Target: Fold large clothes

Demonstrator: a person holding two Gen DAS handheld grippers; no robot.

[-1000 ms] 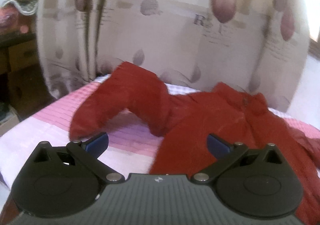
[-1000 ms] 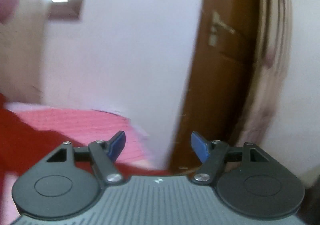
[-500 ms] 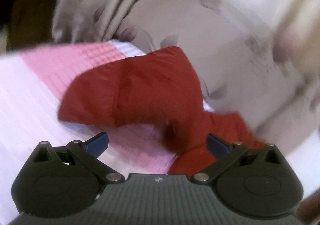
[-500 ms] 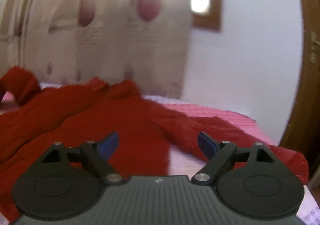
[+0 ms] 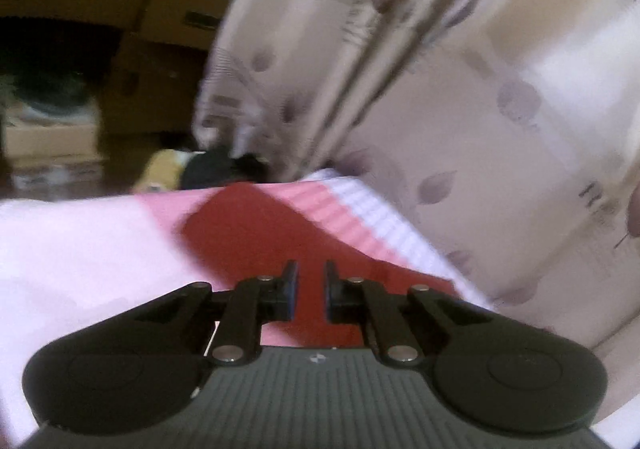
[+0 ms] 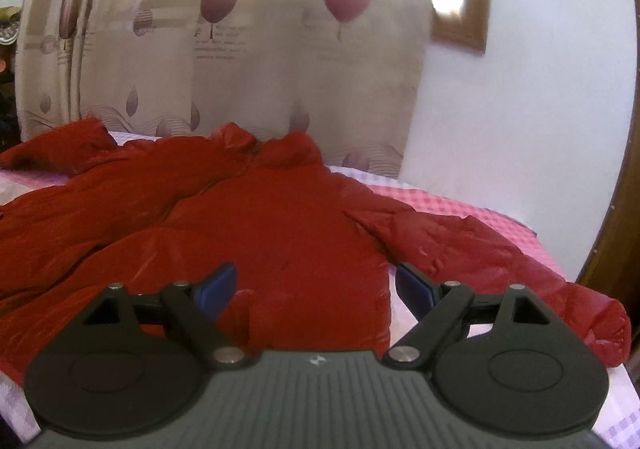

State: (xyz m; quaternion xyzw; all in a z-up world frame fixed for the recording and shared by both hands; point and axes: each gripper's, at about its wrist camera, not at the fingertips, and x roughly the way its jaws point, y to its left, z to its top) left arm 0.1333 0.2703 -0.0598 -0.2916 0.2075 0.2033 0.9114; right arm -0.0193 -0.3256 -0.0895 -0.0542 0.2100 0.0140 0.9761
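Red jacket (image 6: 280, 217) spread flat on bed (image 6: 460, 205), collar far, sleeves out both sides, so ready for folding. Left gripper (image 5: 310, 291) nearly pressed together over left sleeve (image 5: 256, 233); can't tell if pinching. Right gripper (image 6: 316, 289) spread wide, hovering near hem, probably waiting.

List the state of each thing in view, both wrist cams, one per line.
left tongs: nearly closed around the red sleeve, narrow gap left, grip unconfirmed
right tongs: open, over the jacket hem, holding nothing
red jacket: spread flat on the bed, unfolded, right sleeve stretched outward
curtain: drawn
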